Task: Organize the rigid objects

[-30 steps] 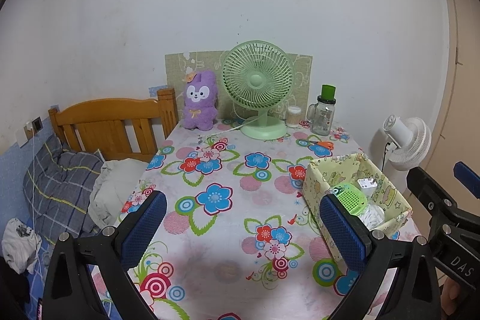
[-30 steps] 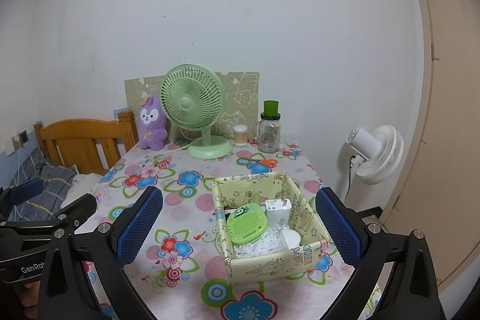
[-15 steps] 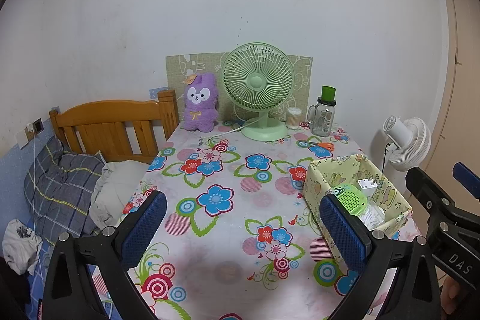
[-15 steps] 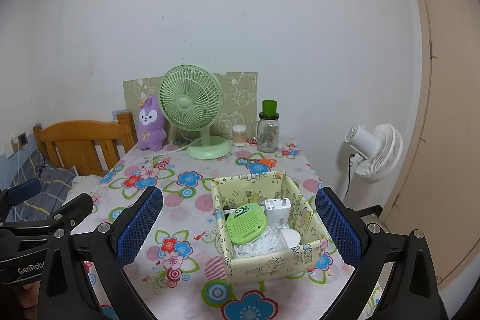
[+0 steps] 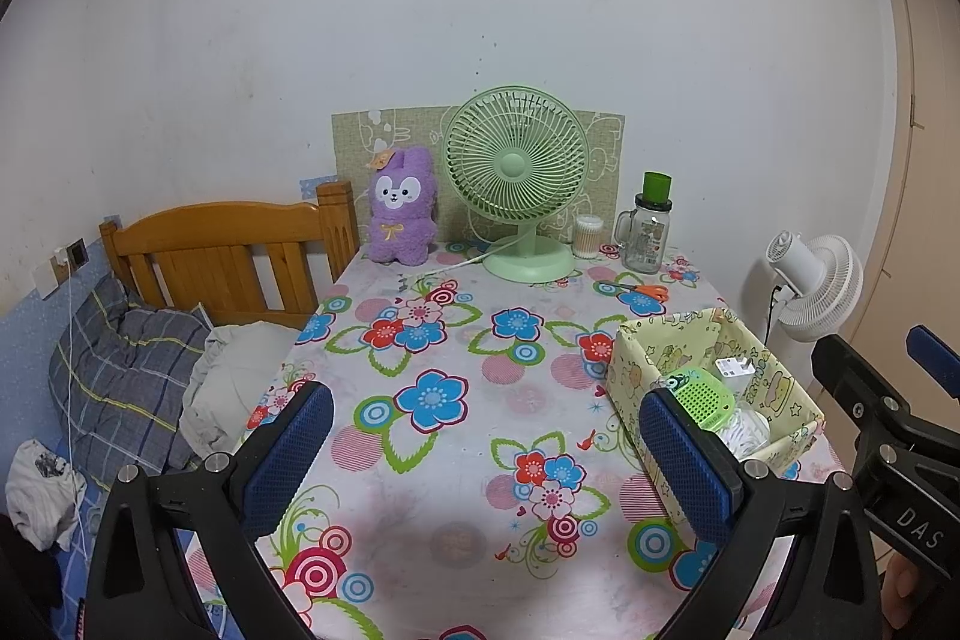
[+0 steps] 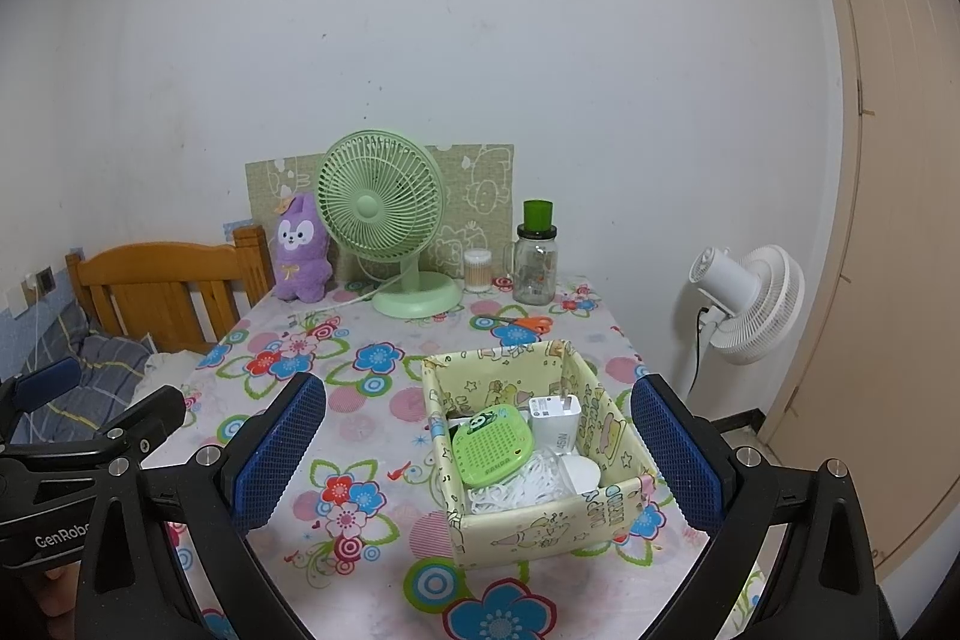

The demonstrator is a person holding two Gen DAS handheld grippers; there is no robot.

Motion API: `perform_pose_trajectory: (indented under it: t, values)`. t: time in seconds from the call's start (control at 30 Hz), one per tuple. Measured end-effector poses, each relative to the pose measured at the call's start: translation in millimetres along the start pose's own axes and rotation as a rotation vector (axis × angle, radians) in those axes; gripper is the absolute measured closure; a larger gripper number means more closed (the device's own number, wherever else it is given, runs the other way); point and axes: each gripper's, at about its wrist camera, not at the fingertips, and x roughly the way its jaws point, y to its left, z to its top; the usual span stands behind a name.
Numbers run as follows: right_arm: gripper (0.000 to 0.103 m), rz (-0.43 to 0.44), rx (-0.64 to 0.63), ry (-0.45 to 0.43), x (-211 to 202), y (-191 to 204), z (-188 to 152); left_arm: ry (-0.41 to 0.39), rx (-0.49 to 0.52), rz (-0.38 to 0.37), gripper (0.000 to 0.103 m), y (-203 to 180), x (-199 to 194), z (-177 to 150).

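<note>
A pale yellow cartoon-print box [image 6: 528, 526] [image 5: 630, 358] sits on the flowered table at the front right. In it lie a green perforated gadget [image 6: 493, 443] [image 5: 699, 394], a white charger plug [image 6: 557, 417] [image 5: 733, 367] and a white coiled cable [image 6: 516, 484]. My right gripper [image 6: 474, 451] is open and empty, raised above the box at the table's near edge. My left gripper [image 5: 486, 454] is open and empty, above the table's front left part.
At the back of the table [image 5: 456, 466] stand a purple plush rabbit [image 5: 401, 208], a green desk fan [image 5: 519, 184], a cotton swab jar [image 5: 587, 237] and a glass jar with green lid [image 5: 648, 226]. Orange scissors [image 5: 645, 290] lie nearby. A bed [image 5: 216, 250] is on the left, a white floor fan [image 6: 750, 304] on the right.
Both grippers have drawn back and risen slightly, so the table and box look a little farther away. Nothing on the table has moved.
</note>
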Motion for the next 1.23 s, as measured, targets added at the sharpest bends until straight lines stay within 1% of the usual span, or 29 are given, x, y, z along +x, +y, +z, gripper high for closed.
perform_pose_trajectory:
  t: [1.23]
  values:
    - [0.0, -0.006, 0.01, 0.0, 0.9, -1.3, -0.3, -0.001, 0.004, -0.002, 0.0, 2.1, -0.5, 1.3]
